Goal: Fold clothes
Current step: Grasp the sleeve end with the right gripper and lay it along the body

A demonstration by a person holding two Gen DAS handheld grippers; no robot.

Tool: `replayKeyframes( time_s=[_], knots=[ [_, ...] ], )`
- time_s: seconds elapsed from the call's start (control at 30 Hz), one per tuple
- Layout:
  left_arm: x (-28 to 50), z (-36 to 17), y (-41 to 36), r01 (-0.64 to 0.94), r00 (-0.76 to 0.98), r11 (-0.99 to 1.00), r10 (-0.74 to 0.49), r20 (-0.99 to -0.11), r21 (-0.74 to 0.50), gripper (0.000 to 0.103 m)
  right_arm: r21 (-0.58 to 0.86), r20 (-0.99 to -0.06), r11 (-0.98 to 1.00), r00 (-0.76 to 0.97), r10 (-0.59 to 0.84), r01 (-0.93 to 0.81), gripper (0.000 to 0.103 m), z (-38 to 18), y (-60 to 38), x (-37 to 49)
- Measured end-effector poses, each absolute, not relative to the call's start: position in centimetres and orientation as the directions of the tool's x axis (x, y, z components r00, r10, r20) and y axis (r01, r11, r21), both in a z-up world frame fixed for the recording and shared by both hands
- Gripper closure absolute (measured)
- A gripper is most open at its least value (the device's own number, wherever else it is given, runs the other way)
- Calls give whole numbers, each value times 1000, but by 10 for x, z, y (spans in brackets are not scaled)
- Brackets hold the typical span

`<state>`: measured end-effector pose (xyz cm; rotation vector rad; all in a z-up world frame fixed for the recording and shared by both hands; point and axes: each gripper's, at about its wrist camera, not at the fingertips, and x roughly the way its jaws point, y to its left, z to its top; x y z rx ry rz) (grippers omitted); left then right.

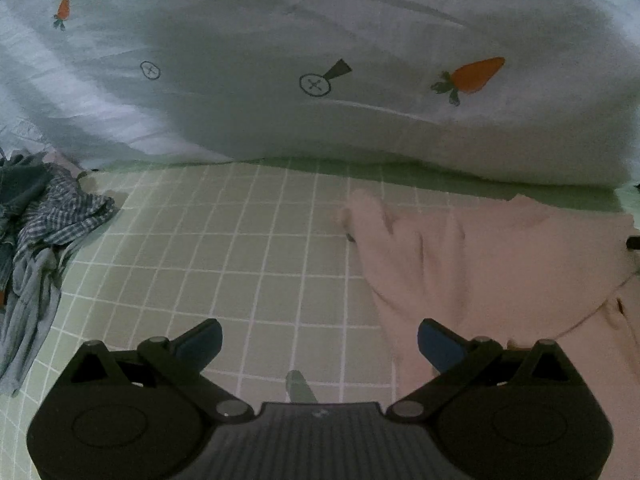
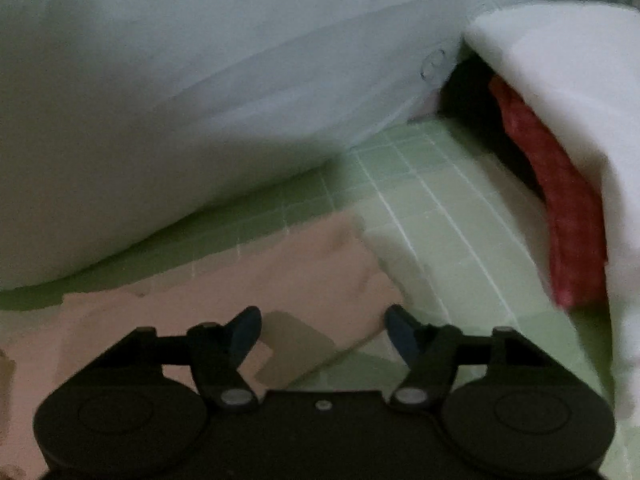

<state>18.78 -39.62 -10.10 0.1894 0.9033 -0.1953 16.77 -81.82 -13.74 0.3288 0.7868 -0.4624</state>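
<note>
Left tongs [image 1: 319, 344]: blue-padded fingers spread wide, nothing between them, hovering low over light green bedsheet with white grid lines [image 1: 240, 248]. Right-hand finger of that pair sits over the edge of pale pink cloth garment [image 1: 480, 256]; contact not discernible.

Right tongs [image 2: 322, 330]: also spread apart, gripping nothing, above the same pink garment [image 2: 256, 280]. Small beige rectangular patch or tag [image 2: 296, 348] visible on the pink fabric between the fingers; right-hand finger past the garment's edge, over green sheet [image 2: 440, 216].

Pink garment: lying mostly flat on the sheet, wrinkled, right of centre in the left wrist view, far edge just short of the bedding roll. Some folds along its left edge; exact garment type unclear.

Behind: big white rolled duvet with orange carrot and button prints [image 1: 360, 80] resting on the sheet across the whole back of the view.

Far left in left wrist view: crumpled pile of blue-and-white checked and grey-blue clothes [image 1: 44, 232], well apart from the pink garment.

Right wrist view, far right: red textured cloth [image 2: 560, 200] tucked under thick white blanket edge [image 2: 580, 92], dark gap beside it. Right view blurred, fine detail unreadable.
</note>
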Motion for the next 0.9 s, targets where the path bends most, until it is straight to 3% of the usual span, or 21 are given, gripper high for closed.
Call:
replayKeyframes(
  time_s=[0.1, 0.13, 0.23, 0.33, 0.63, 0.9],
  knots=[
    [185, -99, -398, 247, 608, 965, -85, -789, 87, 1, 93, -747, 856, 604, -278, 508, 30, -146, -828, 184],
    [183, -97, -398, 246, 611, 965, -85, -787, 87, 1, 87, -749, 858, 601, -279, 507, 37, -149, -831, 190],
    [178, -94, -397, 238, 615, 968, -83, -784, 84, 1, 77, -764, 905, 607, -216, 418, 89, -145, -828, 195],
    [167, -86, -394, 234, 622, 969, -83, -778, 83, 1, 16, -754, 938, 621, -216, 346, 90, -128, -813, 189],
    [104, -49, -377, 252, 675, 967, -141, -725, 46, 1, -43, -548, 981, 816, -182, 189, 90, -34, -723, 95],
    [47, -52, -358, 244, 655, 970, -162, -738, 3, 0, -135, -531, 990, 841, -105, 39, 90, -36, -624, -9]
  ],
)
